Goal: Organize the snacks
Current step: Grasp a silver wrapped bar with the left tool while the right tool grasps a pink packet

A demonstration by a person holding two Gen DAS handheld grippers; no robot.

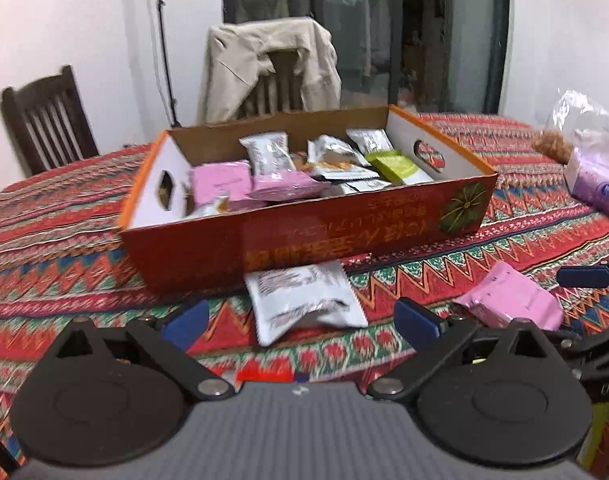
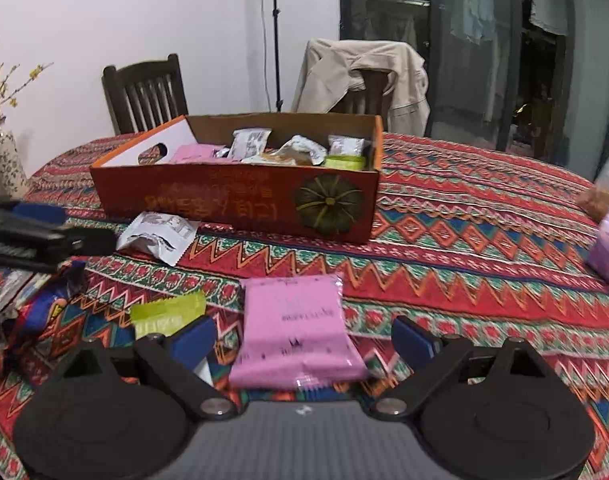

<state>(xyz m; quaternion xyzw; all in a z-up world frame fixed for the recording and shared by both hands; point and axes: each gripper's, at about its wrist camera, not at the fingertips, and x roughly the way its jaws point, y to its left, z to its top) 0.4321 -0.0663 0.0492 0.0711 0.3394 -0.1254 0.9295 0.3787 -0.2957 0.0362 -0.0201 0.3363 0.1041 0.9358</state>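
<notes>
Pink pack [image 2: 296,332] lies between wide right jaws, lined up for pickup | left jaws wide, framing white pack [image 1: 300,300] | box [image 1: 344,232] waits ahead.

One orange box [image 1: 344,236] is sitting on the bench. Outside it, three loose packets are lying in plain sight: one white packet [image 1: 304,304], one pink packet [image 2: 296,332] and one green packet [image 2: 168,314]. Two pink packets [image 1: 222,184] are showing inside the box. Two wooden chairs [image 2: 144,92] are standing behind.
</notes>
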